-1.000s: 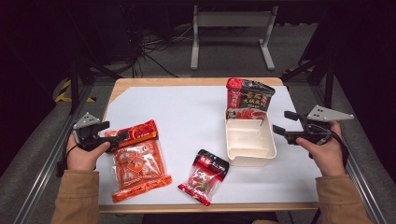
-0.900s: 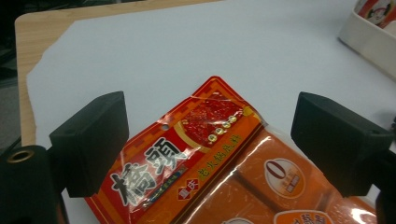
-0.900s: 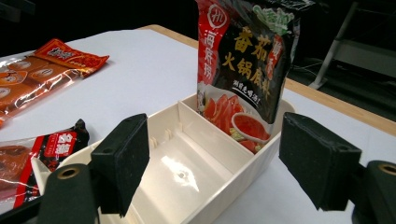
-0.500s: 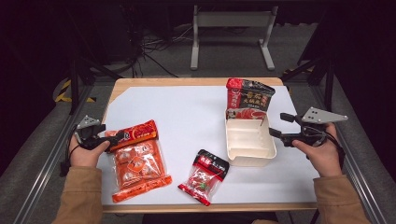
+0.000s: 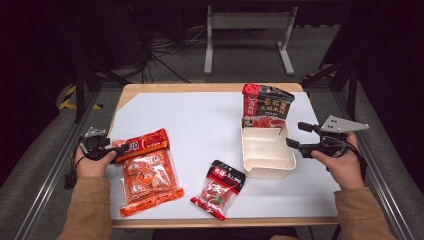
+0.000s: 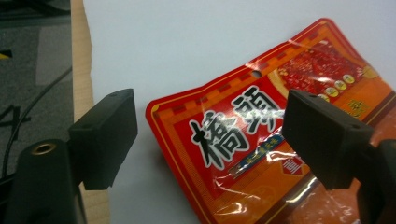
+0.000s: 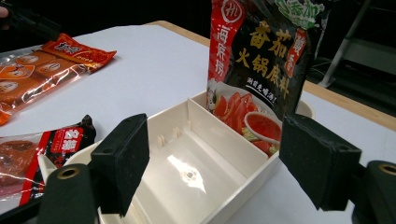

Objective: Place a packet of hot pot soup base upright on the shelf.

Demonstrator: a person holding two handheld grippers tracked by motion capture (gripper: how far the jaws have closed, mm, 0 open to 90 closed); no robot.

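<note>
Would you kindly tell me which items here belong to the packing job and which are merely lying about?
In hand: left gripper, orange-red packet, right gripper, cream tray, dark tomato pouch standing in the tray.
Lying about: small red-black packet, metal stand, floor cables.

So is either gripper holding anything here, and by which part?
Nothing is held. The left gripper has its jaws open astride the top corner of the orange-red snack packet, just closing in; the right gripper is open by the cream tray.

- Wooden table (image 5: 150,89) under a white sheet (image 5: 200,130).
- Orange packet (image 5: 147,172) at eight o'clock.
- Small red packet (image 5: 218,189) at six.
- Cream tray (image 5: 266,155) at three, holding a dark pouch (image 5: 265,106).
</note>
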